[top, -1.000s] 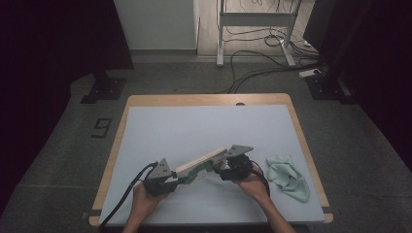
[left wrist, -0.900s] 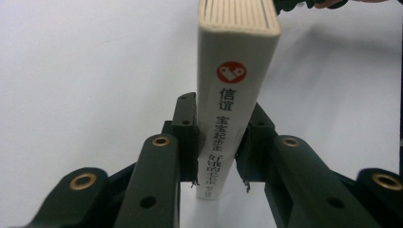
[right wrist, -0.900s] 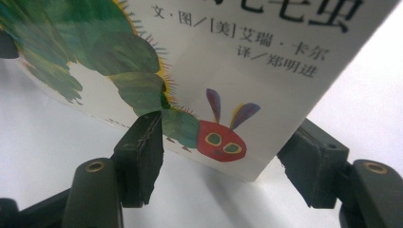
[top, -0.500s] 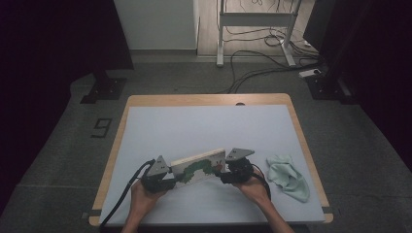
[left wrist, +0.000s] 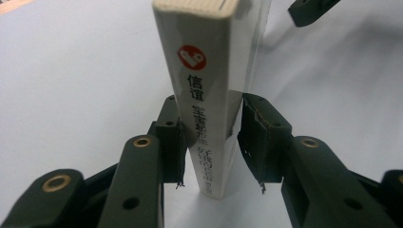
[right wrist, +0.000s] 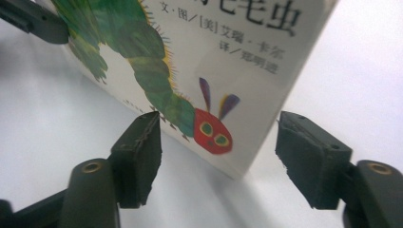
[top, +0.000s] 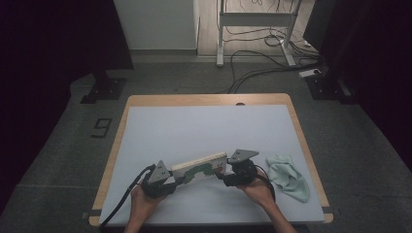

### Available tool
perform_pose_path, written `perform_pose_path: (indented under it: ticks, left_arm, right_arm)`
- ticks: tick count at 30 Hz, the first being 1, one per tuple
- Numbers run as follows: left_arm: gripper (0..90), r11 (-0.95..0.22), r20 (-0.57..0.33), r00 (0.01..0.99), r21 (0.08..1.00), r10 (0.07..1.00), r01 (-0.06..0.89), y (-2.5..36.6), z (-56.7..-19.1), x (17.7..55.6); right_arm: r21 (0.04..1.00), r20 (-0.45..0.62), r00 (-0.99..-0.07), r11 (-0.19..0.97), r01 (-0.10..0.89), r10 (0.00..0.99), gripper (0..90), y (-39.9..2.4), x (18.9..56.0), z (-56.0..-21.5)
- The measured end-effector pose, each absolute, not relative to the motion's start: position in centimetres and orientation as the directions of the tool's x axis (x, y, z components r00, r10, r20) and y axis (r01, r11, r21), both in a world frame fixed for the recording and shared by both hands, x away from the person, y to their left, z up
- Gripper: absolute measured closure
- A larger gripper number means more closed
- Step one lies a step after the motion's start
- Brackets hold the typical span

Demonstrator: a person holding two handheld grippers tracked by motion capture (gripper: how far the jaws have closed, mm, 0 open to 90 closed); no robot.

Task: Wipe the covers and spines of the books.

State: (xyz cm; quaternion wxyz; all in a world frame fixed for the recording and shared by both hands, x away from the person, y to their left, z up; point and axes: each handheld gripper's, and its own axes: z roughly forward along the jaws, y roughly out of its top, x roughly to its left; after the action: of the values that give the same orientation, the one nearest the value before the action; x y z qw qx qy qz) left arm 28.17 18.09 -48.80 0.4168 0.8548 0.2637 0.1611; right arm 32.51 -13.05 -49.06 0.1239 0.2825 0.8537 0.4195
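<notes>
book: picture book [top: 200, 168] with a green caterpillar on the cover stood on edge on the worktop [top: 204, 131], near its front edge, running left-right between the two grippers; high view showed the page block on top and the cover facing the person
left gripper: left gripper [left wrist: 209, 142] sat at the book's left end, jaws straddling the spine; left pad touched the spine or nearly so, right pad stood just off it with a sliver of light between; jaws stood released around the spine, not clamped
left hand: hand [top: 145, 206] wrapped the gripper body from the bottom edge of the high view, cable trailing off toward the worktop's front left corner
right gripper: right gripper [right wrist: 218, 156] was at the book's right end, jaws spread wide either side of the lower cover corner, neither pad touching; had just been opening, with the book corner between the jaws but free
cover detail: right gripper view showed the caterpillar's red face [right wrist: 213, 134] and black Chinese print on white
spine detail: left gripper view showed a red round logo [left wrist: 192, 57] above black characters
cloth: pale green cloth [top: 288, 175] lay crumpled on the worktop to the right of the right gripper, apart from the book
worktop: light blue-grey sheet with a wooden border
</notes>
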Motion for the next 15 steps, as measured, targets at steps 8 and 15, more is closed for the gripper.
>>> perform_pose_path:
  ticks: [8,15]
  left_arm:
    - [61.4,-0.506,0.052,0.809,0.803,0.586,0.315,18.0,-49.0,28.1]
    - [61.4,-0.501,0.05,0.809,0.807,0.586,0.313,18.1,-49.0,28.1]
  right_arm:
    - [0.768,-0.013,-0.783,0.507,0.39,0.622,19.9,-15.7,31.7,-48.0]
    - [0.741,-0.017,-0.722,0.493,0.455,0.691,13.6,-18.9,31.4,-48.0]
